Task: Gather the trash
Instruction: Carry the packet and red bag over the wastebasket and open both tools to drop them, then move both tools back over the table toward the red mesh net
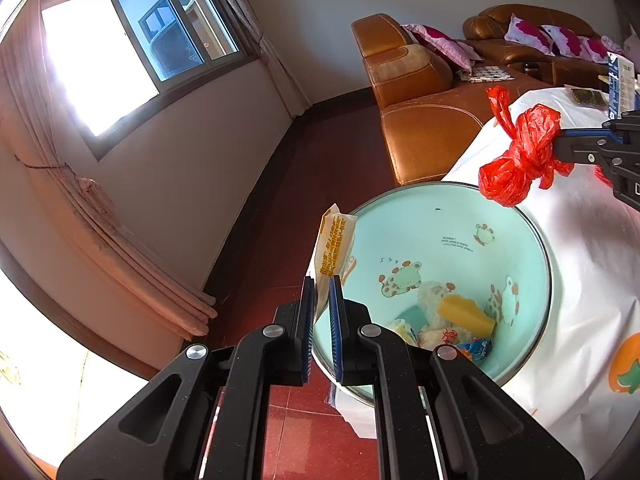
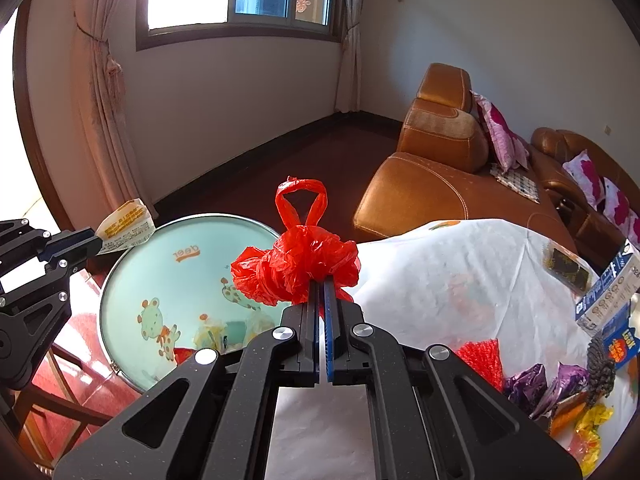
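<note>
Trash, sorted by place relative to the basin (image 2: pixel 120 276), a pale green enamel bowl with cartoon animals that sits at the worktop's edge and serves as the collecting bin.

Left of the basin, over its rim: the left tool (image 1: pixel 320 284), clenched on a cream and yellow printed wrapper (image 1: pixel 334 246). The wrapper stands up from the fingertips, pinched by its lower edge, judged ready to be let fall inside.

Inside the basin, at the bottom: a yellow block (image 1: pixel 466 314), crumpled clear plastic (image 1: pixel 430 300) and small printed packets (image 1: pixel 476 348), lying loose in a heap. Collection is judged partly done.

Right of the basin, over its near rim: the right tool (image 2: pixel 322 280), clenched on a knotted red plastic bag (image 2: pixel 298 264). The grip sits on the bunched body below the knot, so the loop handle stands free above; the soft film should drop cleanly when released.

Further right of the basin: the worktop (image 2: pixel 460 280), covered with a white printed cloth. Uncollected there: a red mesh piece (image 2: pixel 482 358), purple foil wrappers (image 2: pixel 536 386), yellow foil (image 2: pixel 592 426), a dark ridged item (image 2: pixel 600 368) and blue cartons (image 2: pixel 608 288).

Beyond the basin: a brown leather sofa (image 2: pixel 424 184) with pink cushions (image 2: pixel 500 136).
</note>
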Motion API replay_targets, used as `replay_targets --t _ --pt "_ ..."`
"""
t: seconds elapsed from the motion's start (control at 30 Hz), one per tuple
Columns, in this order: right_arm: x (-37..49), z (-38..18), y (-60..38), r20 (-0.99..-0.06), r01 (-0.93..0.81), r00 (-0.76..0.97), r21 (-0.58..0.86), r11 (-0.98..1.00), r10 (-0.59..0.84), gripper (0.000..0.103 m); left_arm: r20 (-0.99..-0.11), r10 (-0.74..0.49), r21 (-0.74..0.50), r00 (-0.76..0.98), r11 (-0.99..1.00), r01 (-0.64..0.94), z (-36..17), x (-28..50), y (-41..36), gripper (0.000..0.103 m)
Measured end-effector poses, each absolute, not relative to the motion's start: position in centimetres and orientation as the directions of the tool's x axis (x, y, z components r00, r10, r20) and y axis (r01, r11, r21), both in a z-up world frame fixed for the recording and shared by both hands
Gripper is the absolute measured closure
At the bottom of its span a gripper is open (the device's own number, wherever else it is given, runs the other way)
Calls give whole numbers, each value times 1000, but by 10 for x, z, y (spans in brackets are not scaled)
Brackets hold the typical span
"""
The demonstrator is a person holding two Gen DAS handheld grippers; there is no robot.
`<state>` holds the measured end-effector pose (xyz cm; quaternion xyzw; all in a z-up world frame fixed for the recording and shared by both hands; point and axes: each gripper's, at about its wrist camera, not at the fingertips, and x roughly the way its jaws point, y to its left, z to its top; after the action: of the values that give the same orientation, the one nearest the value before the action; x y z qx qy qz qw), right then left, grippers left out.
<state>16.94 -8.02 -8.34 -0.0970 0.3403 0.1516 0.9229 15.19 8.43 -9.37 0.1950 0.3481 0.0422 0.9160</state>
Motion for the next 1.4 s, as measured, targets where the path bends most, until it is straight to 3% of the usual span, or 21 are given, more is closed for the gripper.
replay_targets --t 0.43,0.5,0.57,0.63,0.93,1.4 --pt "169 -87 -71 -671 -379 703 -75 922 235 100 -627 199 373 753 925 65 -95 152 84 95" --pt "168 -88 -69 -669 -390 702 -74 918 244 95 -622 197 368 758 928 61 -94 151 85 92" --pt "168 -89 -69 -668 -399 700 -72 914 253 83 -623 185 358 760 931 67 -94 151 84 91" --pt "168 -91 -68 -671 -398 698 -74 915 250 83 -622 183 357 762 932 68 -94 150 83 90" --pt "168 -90 -70 -671 -391 697 -62 918 252 80 -605 195 364 772 930 51 -92 147 81 59" --pt "165 -87 -73 -665 -387 704 -62 920 251 75 -599 206 372 774 927 41 -90 148 83 52"
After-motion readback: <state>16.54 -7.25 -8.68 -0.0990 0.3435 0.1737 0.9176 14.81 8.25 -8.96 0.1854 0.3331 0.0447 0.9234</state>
